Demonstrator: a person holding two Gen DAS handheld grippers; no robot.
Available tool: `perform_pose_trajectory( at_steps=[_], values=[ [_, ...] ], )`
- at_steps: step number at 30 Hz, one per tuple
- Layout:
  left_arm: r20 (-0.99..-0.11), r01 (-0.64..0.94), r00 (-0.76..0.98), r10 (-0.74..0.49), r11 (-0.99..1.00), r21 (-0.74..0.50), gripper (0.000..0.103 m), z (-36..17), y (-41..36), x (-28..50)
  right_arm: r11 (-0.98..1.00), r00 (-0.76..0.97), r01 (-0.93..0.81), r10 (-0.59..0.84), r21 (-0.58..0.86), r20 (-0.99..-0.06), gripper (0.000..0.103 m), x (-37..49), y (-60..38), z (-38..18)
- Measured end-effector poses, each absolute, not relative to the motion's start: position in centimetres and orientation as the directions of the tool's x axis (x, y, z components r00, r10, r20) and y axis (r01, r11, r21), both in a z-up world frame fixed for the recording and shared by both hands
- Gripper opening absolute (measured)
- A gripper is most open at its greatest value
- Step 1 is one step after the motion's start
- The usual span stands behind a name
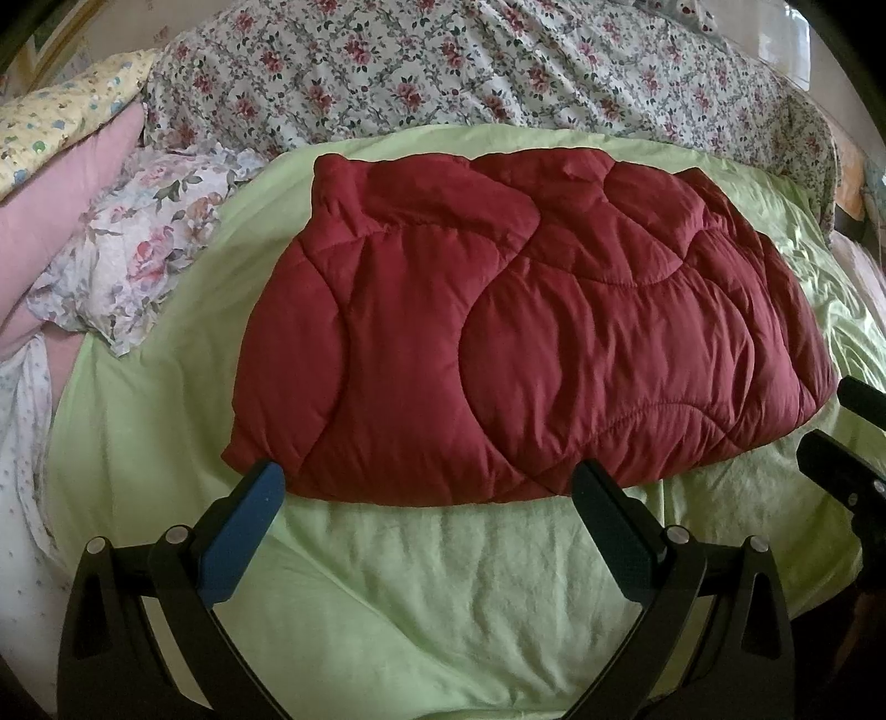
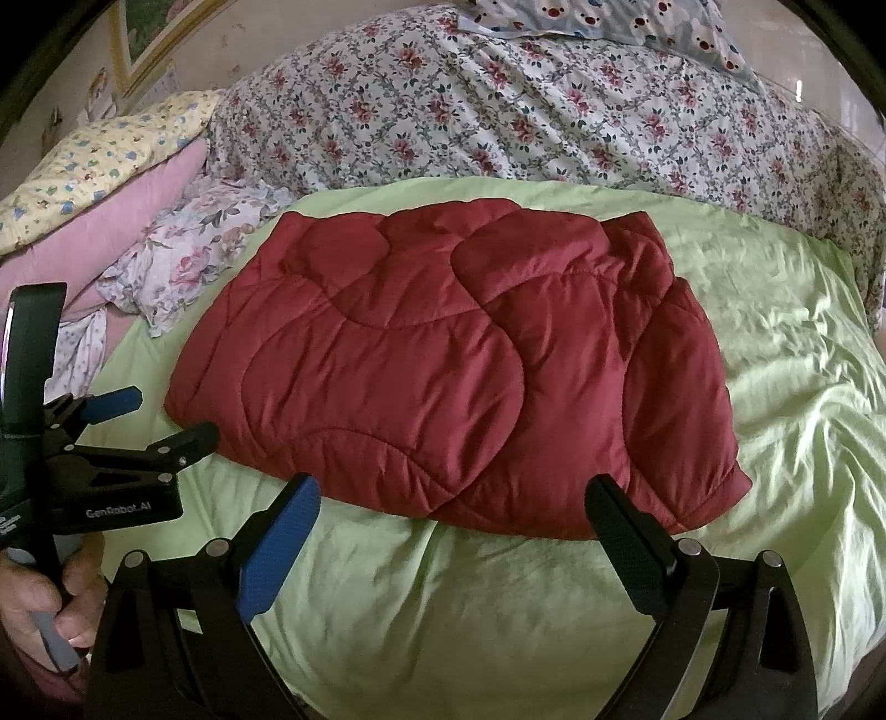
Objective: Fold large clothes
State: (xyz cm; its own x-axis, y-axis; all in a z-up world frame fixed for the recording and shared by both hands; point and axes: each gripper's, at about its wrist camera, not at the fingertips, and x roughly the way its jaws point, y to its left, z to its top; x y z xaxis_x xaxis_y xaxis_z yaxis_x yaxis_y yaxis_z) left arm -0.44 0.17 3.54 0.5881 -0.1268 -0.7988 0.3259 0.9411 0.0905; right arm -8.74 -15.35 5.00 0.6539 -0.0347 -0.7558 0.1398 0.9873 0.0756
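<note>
A dark red quilted padded garment [image 1: 526,332] lies folded into a compact block on the light green bedsheet [image 1: 443,581]; it also shows in the right wrist view [image 2: 454,376]. My left gripper [image 1: 426,482] is open and empty, its fingertips just short of the garment's near edge. My right gripper [image 2: 454,493] is open and empty, at the near edge toward the garment's right half. The left gripper [image 2: 166,415] shows at the left of the right wrist view, open, held by a hand. Part of the right gripper [image 1: 847,443] shows at the right edge of the left wrist view.
A floral quilt [image 2: 498,111] is heaped along the back of the bed. Pink and yellow pillows [image 2: 111,183] and a crumpled floral cloth [image 2: 205,249] lie at the back left. A bear-print pillow [image 2: 637,22] sits at the far back. Wrinkled green sheet [image 2: 803,387] spreads to the right.
</note>
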Motion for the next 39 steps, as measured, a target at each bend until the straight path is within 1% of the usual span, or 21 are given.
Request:
perform_pose_trajectory(
  at_steps=[33, 39],
  values=[
    [-0.794, 0.326, 0.596, -0.121, 0.940, 0.102, 0.103, 3.64, -0.06, -0.41, 0.987, 0.656, 0.143, -0.035, 0.078, -0.754, 0.098, -8.63, -15.30, 5.27],
    [-0.795, 0.327, 0.592, -0.133, 0.941, 0.085, 0.103, 3.60, -0.05, 0.35, 0.984, 0.657, 0.155, -0.039, 0.085, -0.753, 0.098, -8.39, -15.80, 5.11]
  ],
)
